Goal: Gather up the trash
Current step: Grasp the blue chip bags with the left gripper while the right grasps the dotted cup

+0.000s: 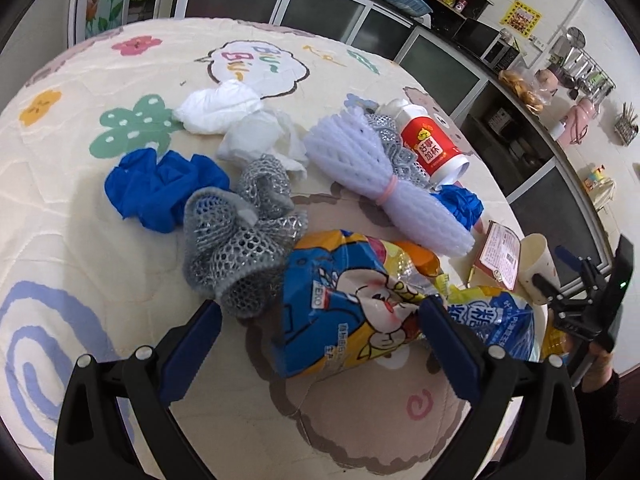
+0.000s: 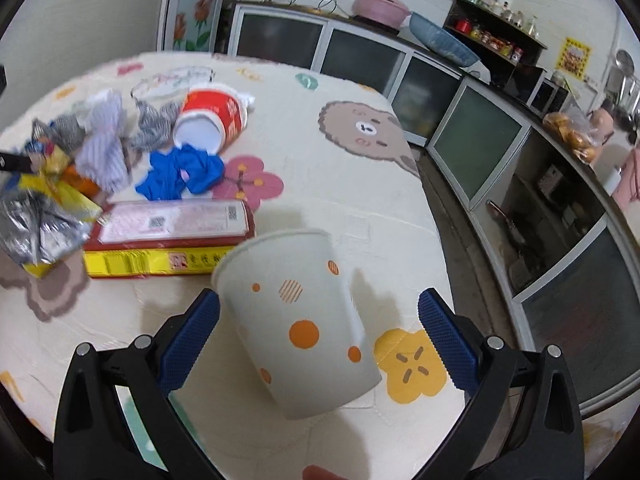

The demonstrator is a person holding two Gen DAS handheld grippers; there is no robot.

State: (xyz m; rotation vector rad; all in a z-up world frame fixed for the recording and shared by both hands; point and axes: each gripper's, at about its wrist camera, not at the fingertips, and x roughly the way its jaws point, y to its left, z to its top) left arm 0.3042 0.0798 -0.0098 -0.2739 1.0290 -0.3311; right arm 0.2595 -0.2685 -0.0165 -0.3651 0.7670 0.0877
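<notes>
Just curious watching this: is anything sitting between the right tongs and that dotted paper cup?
Nothing visible. The dotted paper cup already lies on its side between the open fingers of the right tongs, with bare tablecloth around it. The red and yellow box lies beyond the cup's rim, not in the way.

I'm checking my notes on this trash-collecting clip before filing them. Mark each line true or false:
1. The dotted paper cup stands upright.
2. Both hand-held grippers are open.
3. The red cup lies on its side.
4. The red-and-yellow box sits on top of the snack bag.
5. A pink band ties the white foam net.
1. False. The dotted paper cup lies tipped over between the open fingers of the right hand-held gripper.
2. True. The left hand-held gripper is also spread, around the snack bag.
3. True. The red cup lies with its mouth facing the camera.
4. False. The red-and-yellow box lies on the tablecloth beside the bag.
5. True. The band cinches the white foam net.
</notes>
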